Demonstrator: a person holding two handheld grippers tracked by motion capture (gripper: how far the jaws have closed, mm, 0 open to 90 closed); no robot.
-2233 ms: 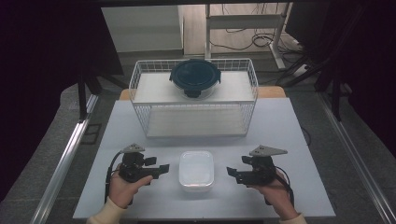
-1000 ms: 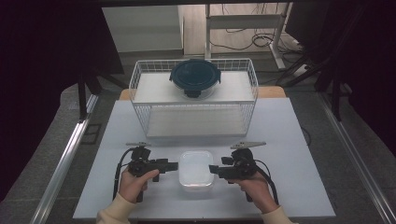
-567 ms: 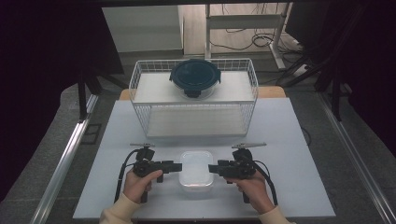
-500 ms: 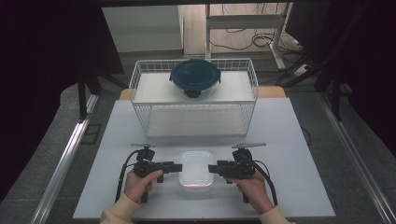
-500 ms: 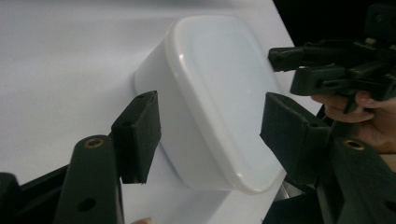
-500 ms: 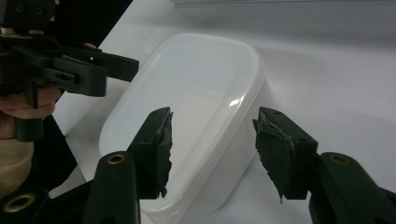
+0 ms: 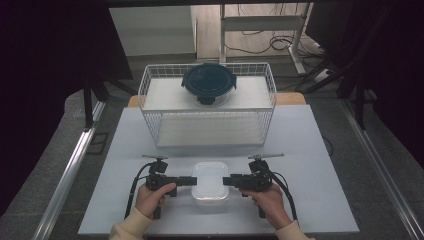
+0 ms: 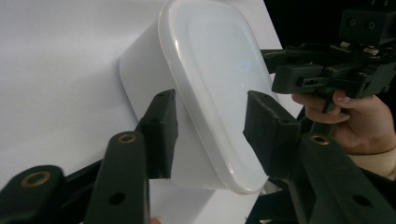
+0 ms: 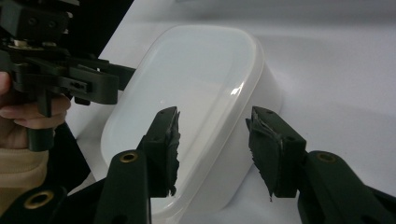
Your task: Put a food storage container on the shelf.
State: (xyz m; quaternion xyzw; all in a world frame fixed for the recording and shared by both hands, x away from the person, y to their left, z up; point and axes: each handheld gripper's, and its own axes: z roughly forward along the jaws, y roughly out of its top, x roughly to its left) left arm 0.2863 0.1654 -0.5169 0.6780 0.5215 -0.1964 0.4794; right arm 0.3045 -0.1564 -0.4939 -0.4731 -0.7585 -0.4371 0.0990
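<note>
A white lidded rectangular container (image 7: 211, 180) sits at the front middle of the white table (image 7: 320, 150). My left gripper (image 7: 194, 181), rolled on its side, points at its left end. My right gripper (image 7: 226, 181) mirrors it at the right end. In the left gripper view one jaw lies by the container's wall (image 8: 140, 79), the other over its lid (image 8: 210, 79), and the jaws (image 8: 210, 114) have just been closing. In the right gripper view the container's end (image 9: 201, 79) sits likewise between jaws (image 9: 214, 128) that have been closing. A gap still shows at the pads of both.
A white wire basket (image 7: 150, 100) stands at the middle back of the table, with a dark round lidded container (image 7: 208, 82) at its top. Metal rails run along both sides of the table. Black cables trail from each gripper toward the front edge.
Both grippers came inward from the container's sides to its two ends and rolled onto their sides. Their jaws have narrowed around the ends. The container has not moved.
</note>
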